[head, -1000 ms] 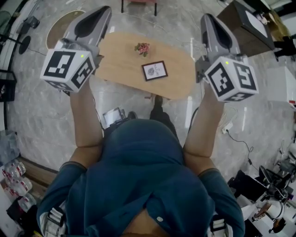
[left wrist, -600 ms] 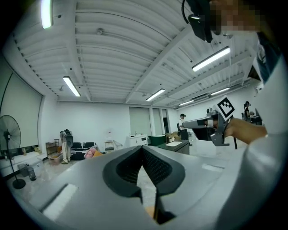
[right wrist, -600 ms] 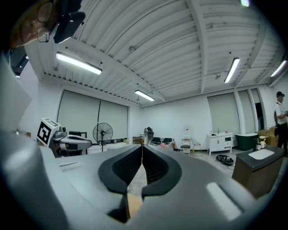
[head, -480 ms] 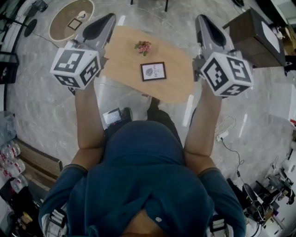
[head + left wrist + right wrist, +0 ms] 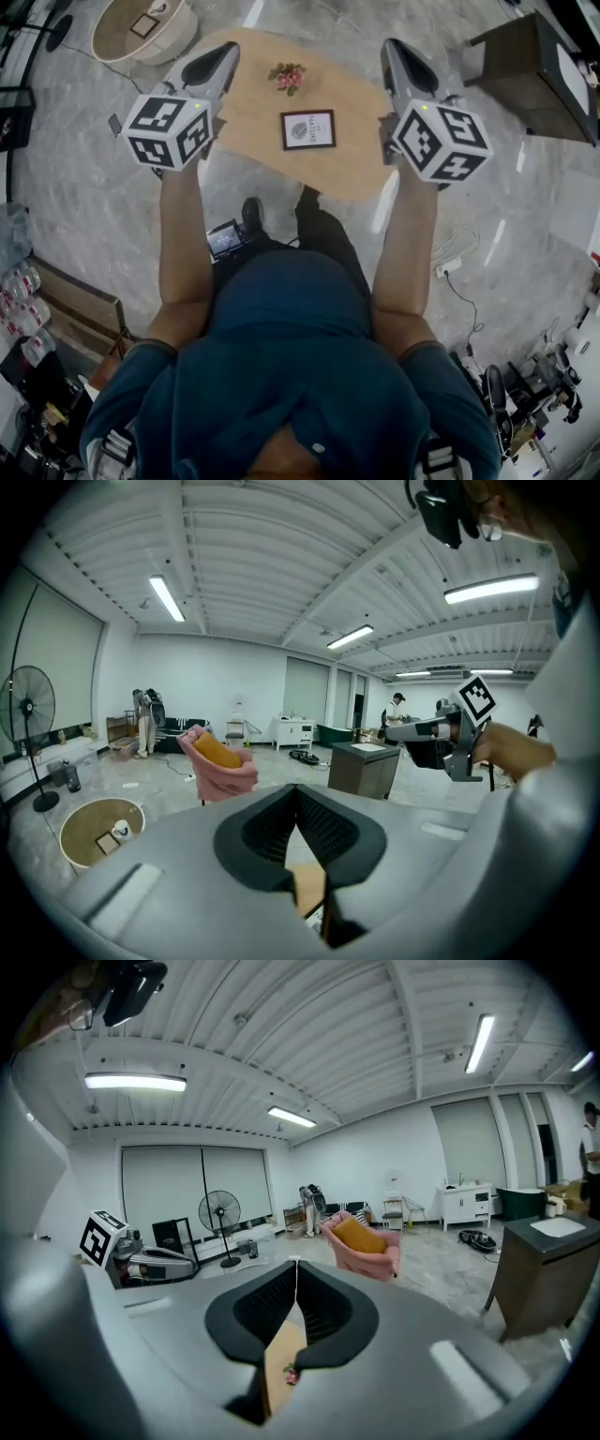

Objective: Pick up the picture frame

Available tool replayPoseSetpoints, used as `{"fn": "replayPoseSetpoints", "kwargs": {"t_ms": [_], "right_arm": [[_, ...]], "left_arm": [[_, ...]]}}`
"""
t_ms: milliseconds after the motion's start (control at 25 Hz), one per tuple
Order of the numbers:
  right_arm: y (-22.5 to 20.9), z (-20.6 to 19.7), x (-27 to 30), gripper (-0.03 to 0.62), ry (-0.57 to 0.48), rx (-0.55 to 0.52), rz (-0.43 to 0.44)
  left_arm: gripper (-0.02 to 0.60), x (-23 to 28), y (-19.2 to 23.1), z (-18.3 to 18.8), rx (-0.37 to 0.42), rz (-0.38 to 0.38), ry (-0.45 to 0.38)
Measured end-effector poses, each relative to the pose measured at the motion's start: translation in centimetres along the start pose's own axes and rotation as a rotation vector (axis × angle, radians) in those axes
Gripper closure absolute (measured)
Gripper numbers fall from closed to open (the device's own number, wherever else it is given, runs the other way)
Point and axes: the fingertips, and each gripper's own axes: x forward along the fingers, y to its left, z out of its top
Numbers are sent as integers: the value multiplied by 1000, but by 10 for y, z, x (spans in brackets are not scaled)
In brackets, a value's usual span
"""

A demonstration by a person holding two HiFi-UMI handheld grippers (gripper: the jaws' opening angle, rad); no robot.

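Note:
A dark picture frame point(image 5: 307, 129) with a white print lies flat on the low oval wooden table point(image 5: 356, 169), in the head view just ahead of the person. My left gripper point(image 5: 228, 49) hovers over the table's left edge, jaws shut and empty. At the table's right edge my right gripper point(image 5: 389, 47) is held up, also shut with nothing in it. The frame lies between the two grippers and neither touches it. In the left gripper view the tips point(image 5: 298, 787) meet, with a strip of table below them. The right gripper view shows its tips point(image 5: 296, 1262) closed too.
A small pink flower posy point(image 5: 288, 76) sits on the table beyond the frame. A round low tub point(image 5: 112, 42) with a small frame inside stands at the far left. A dark cabinet point(image 5: 525, 70) is at the right. A pink armchair point(image 5: 217, 761) stands farther off.
Both grippers have sunk toward the table and drawn closer to the frame's sides. The head view has shifted, so the table and frame sit higher in the picture. Jaws stayed shut.

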Motion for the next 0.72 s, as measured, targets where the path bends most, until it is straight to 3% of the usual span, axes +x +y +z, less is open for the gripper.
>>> {"fn": "replayPoseSetpoints", "kwargs": {"t_ms": [720], "right_arm": [[-53,-234,81,579,399,197,48]], "left_arm": [[581,87,21,-198,-256,17,293]]}}
